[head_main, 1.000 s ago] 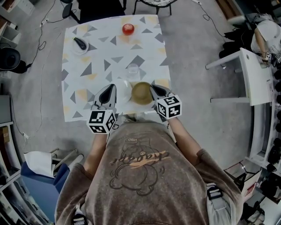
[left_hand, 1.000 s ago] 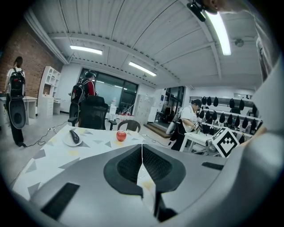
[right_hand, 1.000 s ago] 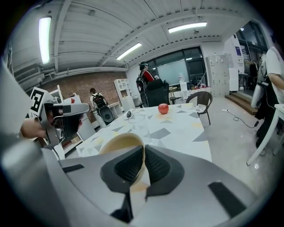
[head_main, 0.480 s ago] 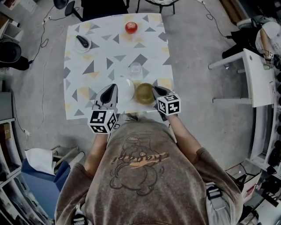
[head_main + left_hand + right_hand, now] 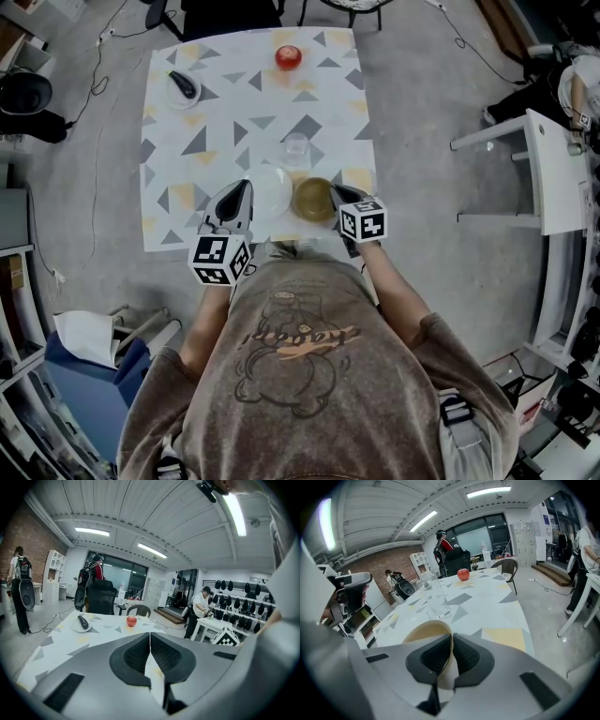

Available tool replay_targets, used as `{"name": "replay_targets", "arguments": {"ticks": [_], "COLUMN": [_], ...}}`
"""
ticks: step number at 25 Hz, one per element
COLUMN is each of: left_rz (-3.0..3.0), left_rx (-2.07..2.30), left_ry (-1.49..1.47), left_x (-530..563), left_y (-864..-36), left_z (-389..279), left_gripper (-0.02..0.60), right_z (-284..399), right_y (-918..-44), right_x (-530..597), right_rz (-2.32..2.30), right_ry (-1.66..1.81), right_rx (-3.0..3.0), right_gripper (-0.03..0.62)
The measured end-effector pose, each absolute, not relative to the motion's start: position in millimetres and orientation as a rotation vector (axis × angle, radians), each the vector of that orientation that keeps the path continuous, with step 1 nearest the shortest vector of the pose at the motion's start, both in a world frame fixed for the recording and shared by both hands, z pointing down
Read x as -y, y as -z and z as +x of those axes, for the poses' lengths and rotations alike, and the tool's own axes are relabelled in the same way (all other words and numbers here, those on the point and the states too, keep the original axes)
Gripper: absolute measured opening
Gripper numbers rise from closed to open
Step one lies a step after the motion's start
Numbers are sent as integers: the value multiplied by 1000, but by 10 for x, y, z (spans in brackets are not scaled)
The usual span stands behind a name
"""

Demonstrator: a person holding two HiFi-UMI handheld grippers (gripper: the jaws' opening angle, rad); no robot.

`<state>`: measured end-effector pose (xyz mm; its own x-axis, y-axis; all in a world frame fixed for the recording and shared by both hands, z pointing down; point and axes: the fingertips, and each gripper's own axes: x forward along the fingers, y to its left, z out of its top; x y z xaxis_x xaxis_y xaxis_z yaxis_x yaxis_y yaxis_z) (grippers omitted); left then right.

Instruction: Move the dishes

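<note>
A tan bowl (image 5: 311,199) sits at the near edge of the patterned table (image 5: 216,141), just right of a white plate (image 5: 270,192). My right gripper (image 5: 330,190) is shut on the bowl's right rim; in the right gripper view the bowl (image 5: 424,632) has its wall pinched between the pads of the right gripper (image 5: 451,637). My left gripper (image 5: 244,186) meets the plate's left rim. Its jaws are closed in the left gripper view, where the left gripper (image 5: 150,637) shows only a thin pale strip between the pads.
An empty glass (image 5: 296,147) stands just beyond the plate and bowl. A red apple (image 5: 289,56) and a small dish with a dark object (image 5: 184,86) lie at the far end. A white side table (image 5: 553,159) stands to the right. People move about in the background.
The right gripper has sunk with the bowl, from over the plate's right side to beside the plate. The left gripper has stayed where it was.
</note>
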<state>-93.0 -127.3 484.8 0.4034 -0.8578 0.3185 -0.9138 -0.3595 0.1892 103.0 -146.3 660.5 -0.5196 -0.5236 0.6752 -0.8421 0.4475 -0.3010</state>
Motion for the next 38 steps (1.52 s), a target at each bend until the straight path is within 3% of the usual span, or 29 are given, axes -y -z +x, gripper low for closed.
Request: {"name": "replay_targets", "arguments": {"ticks": [9, 20, 38], "left_rz": [2326, 2334, 2397], "left_rx": [1527, 1530, 1528], "left_ry": [-238, -225, -169], "left_x": [1287, 1314, 1380], "left_y": [-4869, -4840, -4581], "left_z": [-929, -912, -819], "left_gripper": [20, 20, 20], "right_z": [1027, 1011, 958], "right_y": [-6605, -6380, -4921], "right_x": [1505, 1582, 1699], "right_rz": [1167, 1174, 1254], "right_ry": [-823, -777, -426], "right_rx": [2222, 2301, 2618], "right_gripper": [32, 134, 147]}}
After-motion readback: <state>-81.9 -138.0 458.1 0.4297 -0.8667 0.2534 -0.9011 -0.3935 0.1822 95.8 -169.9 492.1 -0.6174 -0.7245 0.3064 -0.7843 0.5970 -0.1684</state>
